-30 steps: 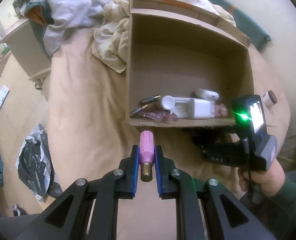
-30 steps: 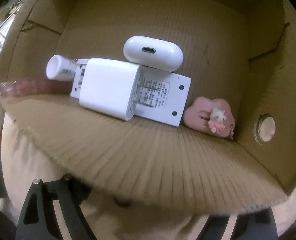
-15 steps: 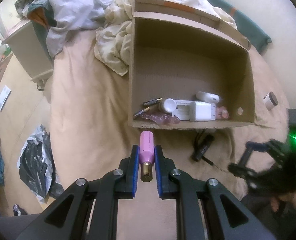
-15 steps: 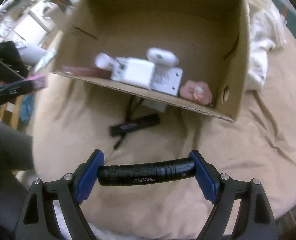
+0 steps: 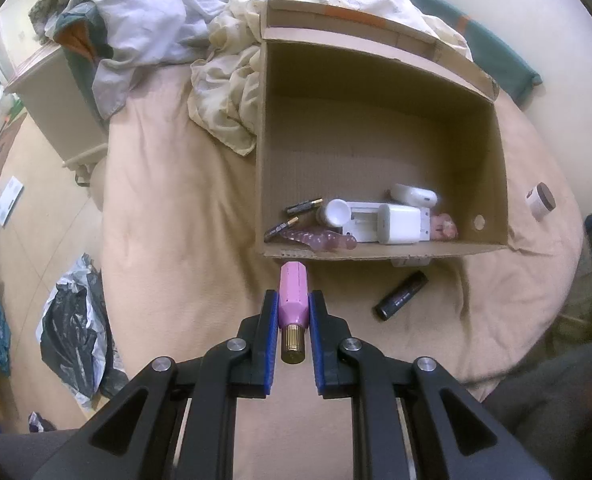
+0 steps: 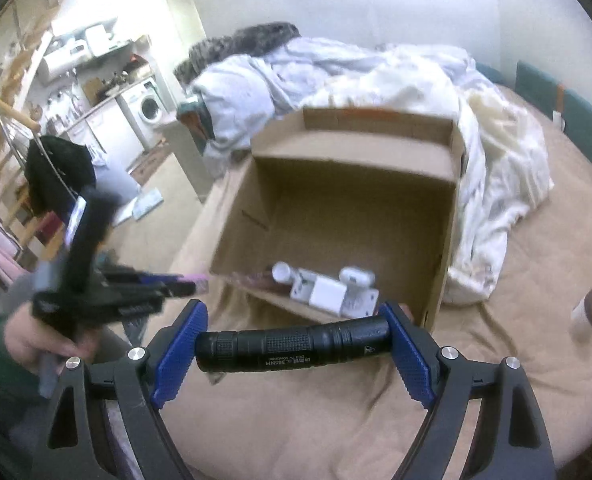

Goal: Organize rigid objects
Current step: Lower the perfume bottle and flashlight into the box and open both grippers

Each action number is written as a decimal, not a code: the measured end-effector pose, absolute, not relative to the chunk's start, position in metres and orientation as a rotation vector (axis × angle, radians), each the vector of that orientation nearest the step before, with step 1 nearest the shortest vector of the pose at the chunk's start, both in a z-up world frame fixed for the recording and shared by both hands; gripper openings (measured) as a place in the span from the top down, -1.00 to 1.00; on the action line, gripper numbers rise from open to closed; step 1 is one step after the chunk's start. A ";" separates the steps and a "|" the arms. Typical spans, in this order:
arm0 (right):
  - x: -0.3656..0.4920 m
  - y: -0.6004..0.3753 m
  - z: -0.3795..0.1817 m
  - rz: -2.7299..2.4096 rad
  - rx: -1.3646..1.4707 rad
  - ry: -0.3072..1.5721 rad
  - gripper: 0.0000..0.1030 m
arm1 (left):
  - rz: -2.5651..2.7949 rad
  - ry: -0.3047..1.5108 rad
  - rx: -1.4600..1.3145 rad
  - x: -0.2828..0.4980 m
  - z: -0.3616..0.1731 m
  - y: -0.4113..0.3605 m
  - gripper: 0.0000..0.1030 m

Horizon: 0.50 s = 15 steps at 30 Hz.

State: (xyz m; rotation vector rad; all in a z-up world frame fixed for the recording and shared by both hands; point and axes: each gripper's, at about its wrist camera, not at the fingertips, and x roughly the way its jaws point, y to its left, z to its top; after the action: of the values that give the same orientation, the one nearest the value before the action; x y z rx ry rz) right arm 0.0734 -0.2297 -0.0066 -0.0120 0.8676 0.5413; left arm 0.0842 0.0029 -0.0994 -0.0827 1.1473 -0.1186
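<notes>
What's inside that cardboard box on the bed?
In the cardboard box: two batteries, white charger, white earbud case, white tube, clear pink piece, pink charm. Anything beneath stays hidden.

1. Soft indoor light all round, and the left wrist view is sharp.
2. Fisheye bending is strong, with dark vignette at every corner.
3. The cardboard box (image 5: 379, 128) interior sits in dim shade.
4. In the right wrist view, the left gripper (image 6: 184, 286) smears with motion blur.
5. The white wall (image 6: 375, 4) glares, nearly blown out.
</notes>
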 end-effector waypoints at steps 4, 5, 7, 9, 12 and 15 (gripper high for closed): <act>0.075 -0.232 0.018 0.533 -0.003 0.818 -0.80 | -0.129 1.130 -0.099 0.084 -0.091 0.004 0.74; 0.077 -0.231 0.026 0.523 -0.009 0.806 -0.80 | -0.136 1.125 -0.106 0.084 -0.087 0.004 0.74; 0.084 -0.230 0.035 0.514 -0.020 0.786 -0.80 | -0.148 1.109 -0.114 0.088 -0.076 0.004 0.74; 0.093 -0.229 0.047 0.502 -0.034 0.763 -0.80 | -0.154 1.090 -0.114 0.093 -0.064 0.003 0.74; 0.110 -0.228 0.058 0.481 -0.048 0.738 -0.80 | -0.161 1.062 -0.089 0.108 -0.046 -0.001 0.74; 0.129 -0.230 0.062 0.450 -0.047 0.721 -0.80 | -0.173 1.054 -0.079 0.128 -0.035 -0.008 0.74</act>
State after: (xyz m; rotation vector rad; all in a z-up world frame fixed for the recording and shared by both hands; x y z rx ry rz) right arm 0.1293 -0.2302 0.0616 -0.0473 0.7209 0.4505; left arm 0.1279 -0.0084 -0.0354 -0.0791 1.0538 -0.1731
